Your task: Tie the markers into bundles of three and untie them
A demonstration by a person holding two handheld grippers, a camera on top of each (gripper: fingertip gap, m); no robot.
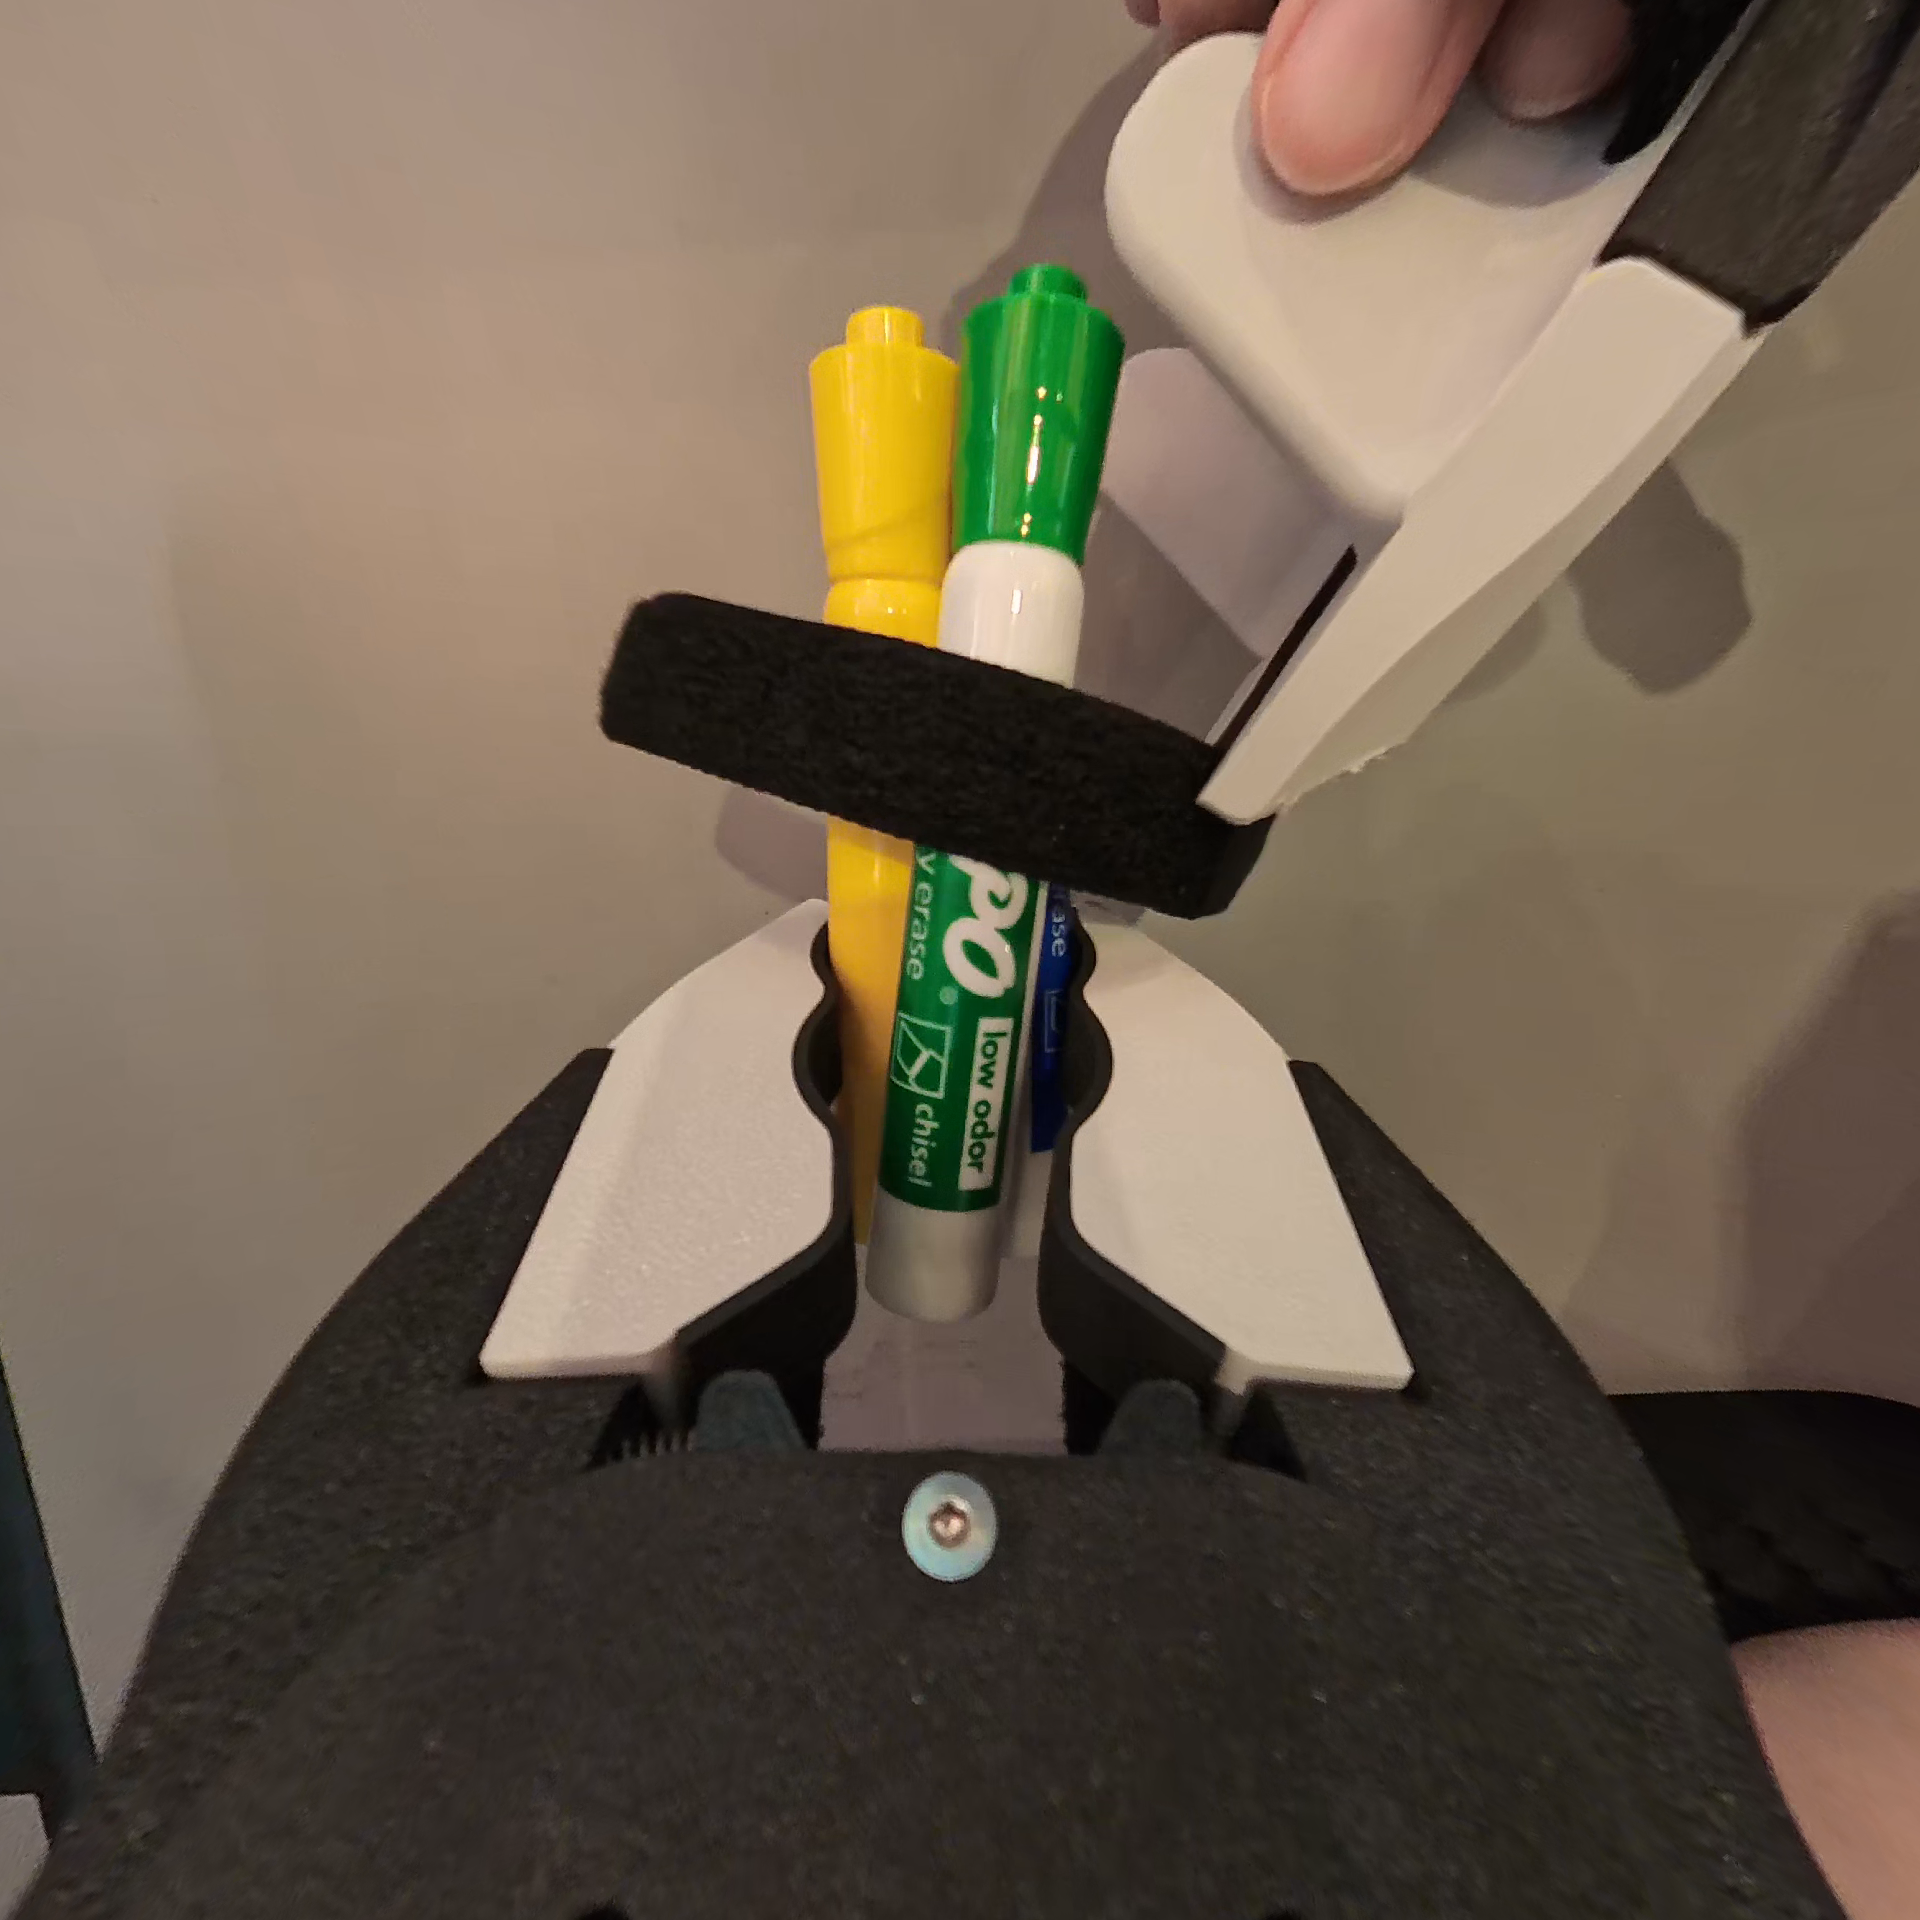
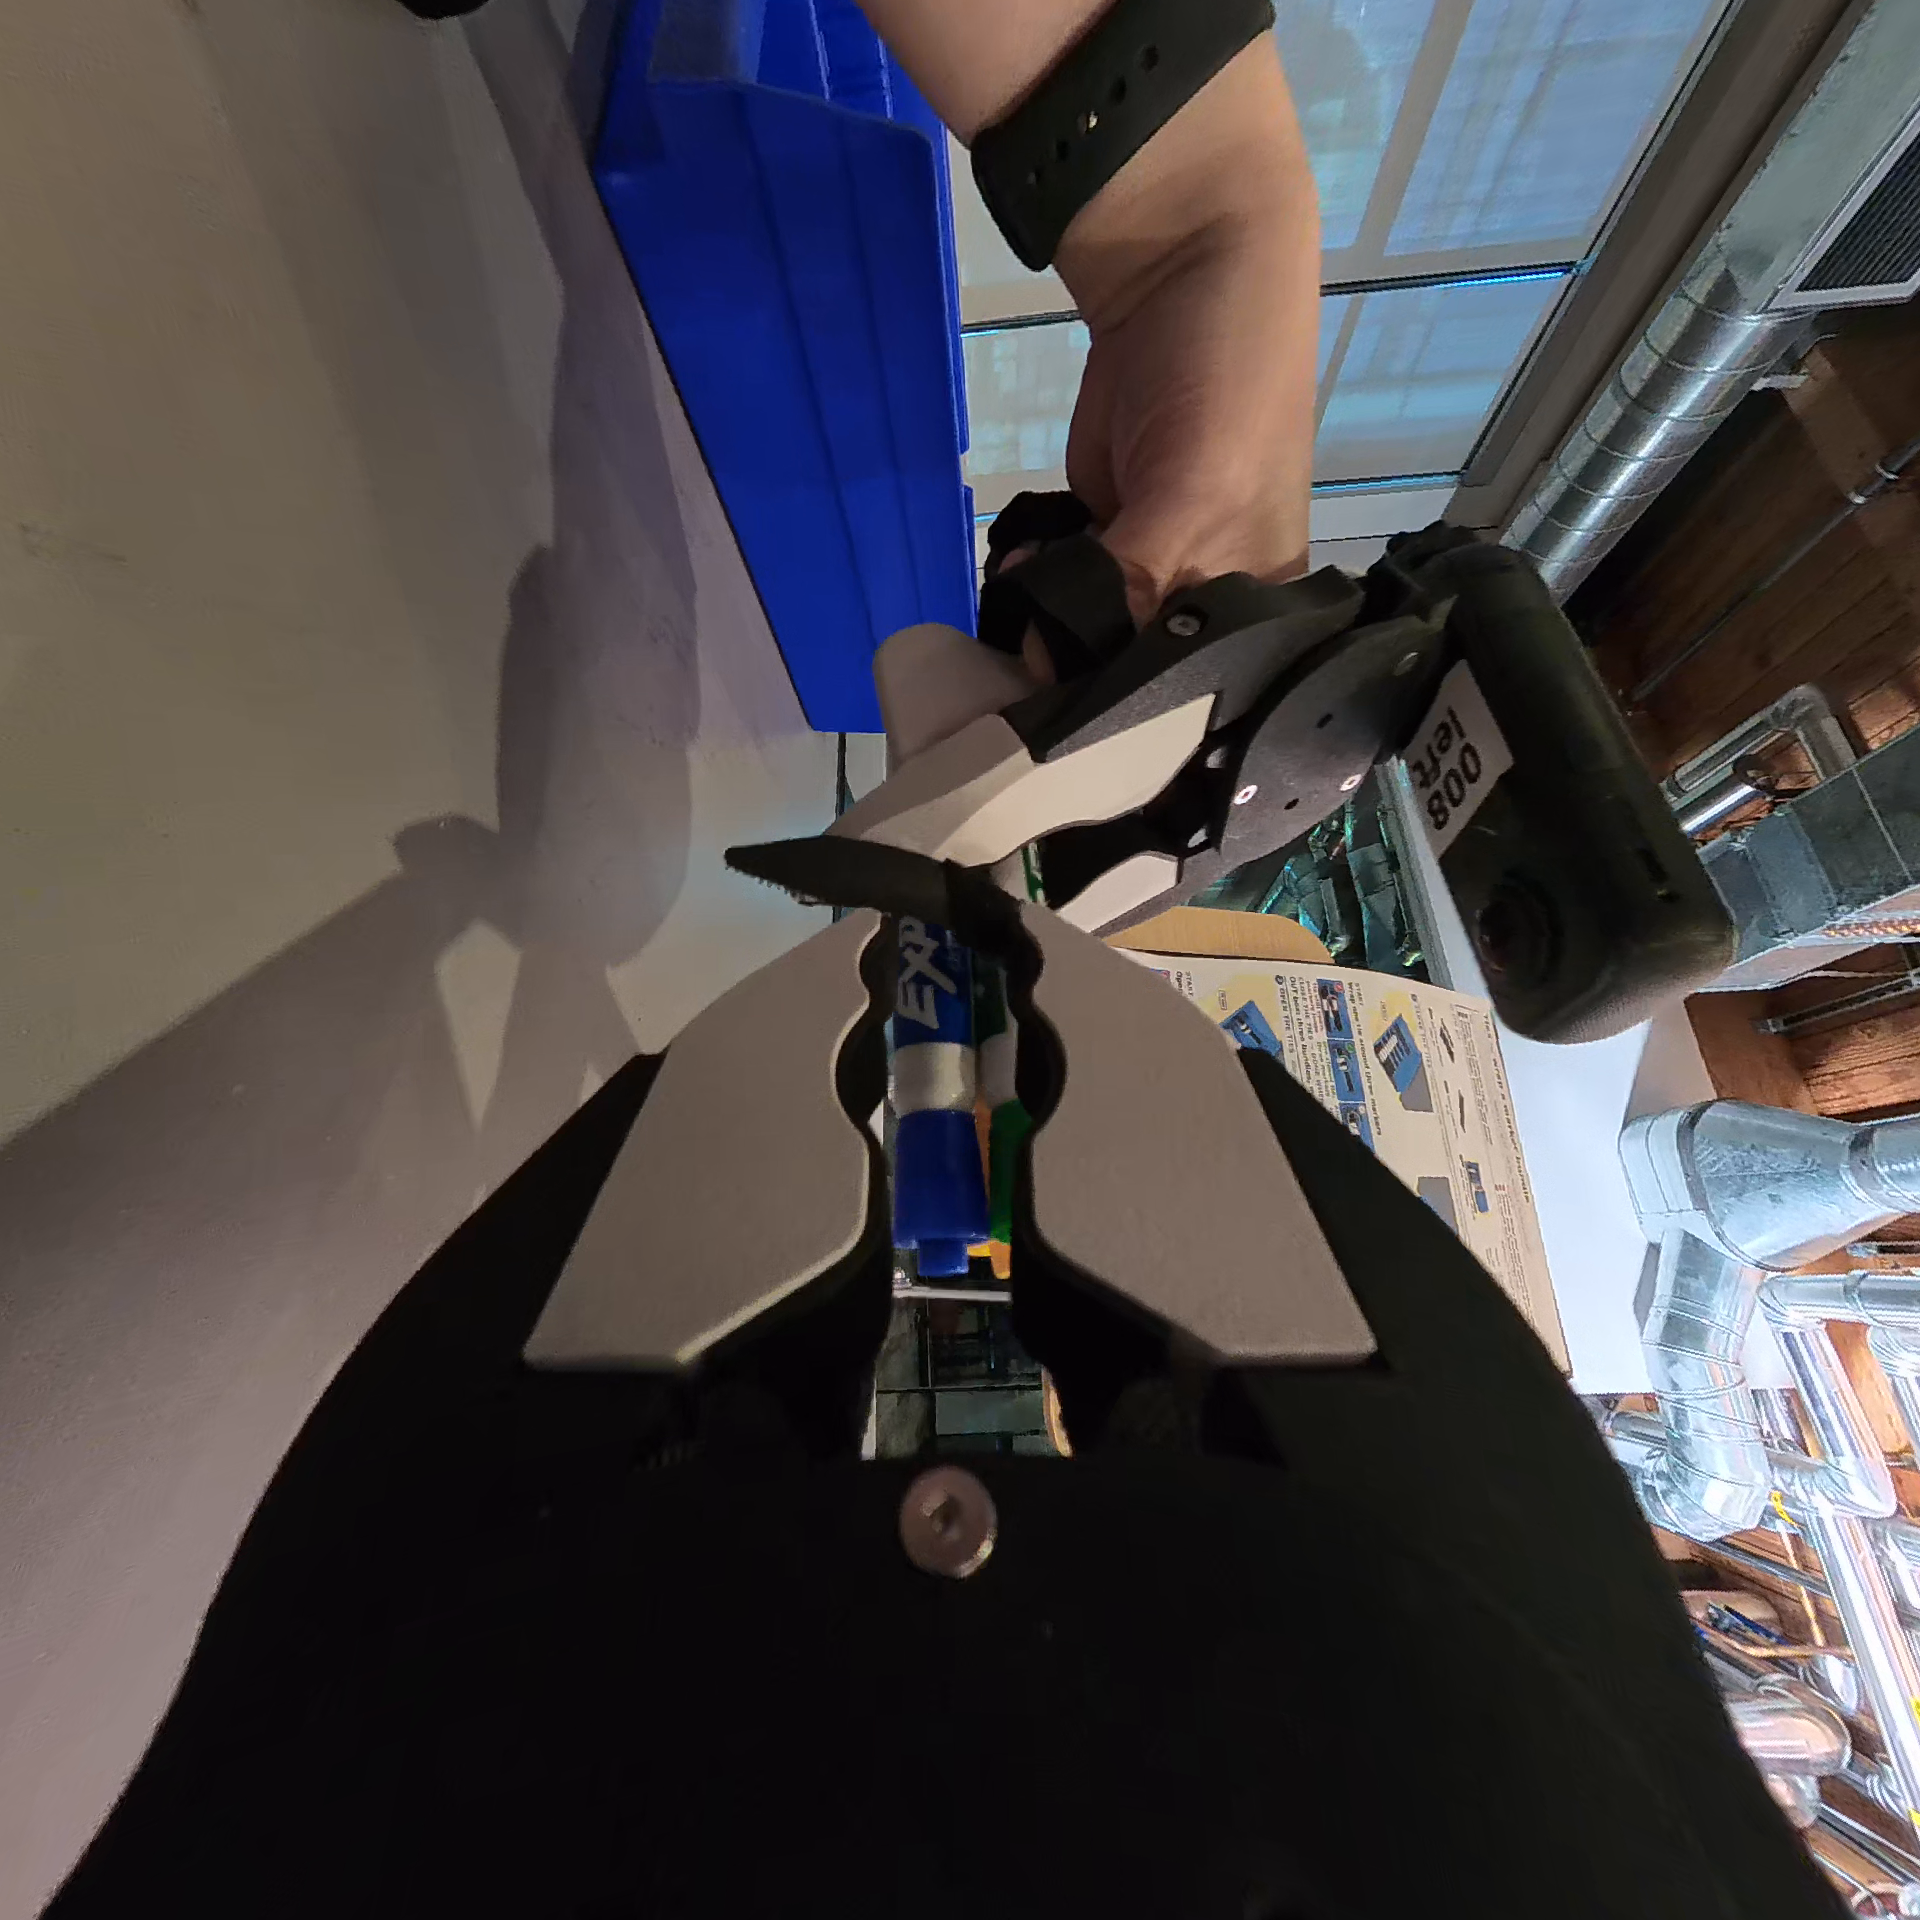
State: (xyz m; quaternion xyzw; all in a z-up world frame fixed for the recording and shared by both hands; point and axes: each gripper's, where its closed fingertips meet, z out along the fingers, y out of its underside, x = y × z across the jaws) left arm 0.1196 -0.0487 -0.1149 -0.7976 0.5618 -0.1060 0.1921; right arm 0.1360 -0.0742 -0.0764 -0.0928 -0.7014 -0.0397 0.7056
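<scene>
My left gripper (image 1: 956,935) is shut on three markers held side by side and pointing away from it: a yellow marker (image 1: 883,499), a green marker (image 1: 966,1039) and a blue marker (image 1: 1051,1060) mostly hidden behind the green one. A black strap (image 1: 883,727) loops around the markers just above my fingertips. My right gripper (image 1: 1236,821) comes in from the upper right and is shut on the strap's end. In the right wrist view my right gripper (image 2: 951,925) pinches the strap (image 2: 831,868); the blue marker (image 2: 935,1143) and the green marker (image 2: 1006,1153) show between its fingers. The left gripper (image 2: 987,842) shows beyond.
A grey table top (image 1: 312,520) lies behind the markers. A blue bin (image 2: 810,364) stands on the table (image 2: 260,520). A printed sheet (image 2: 1382,1049) lies to the right. A person's hand (image 2: 1174,364) with a black wristband holds the left gripper; a thumb (image 1: 1351,94) rests on the right one. Across from one pair of fingers to the other is roughly 5 cm.
</scene>
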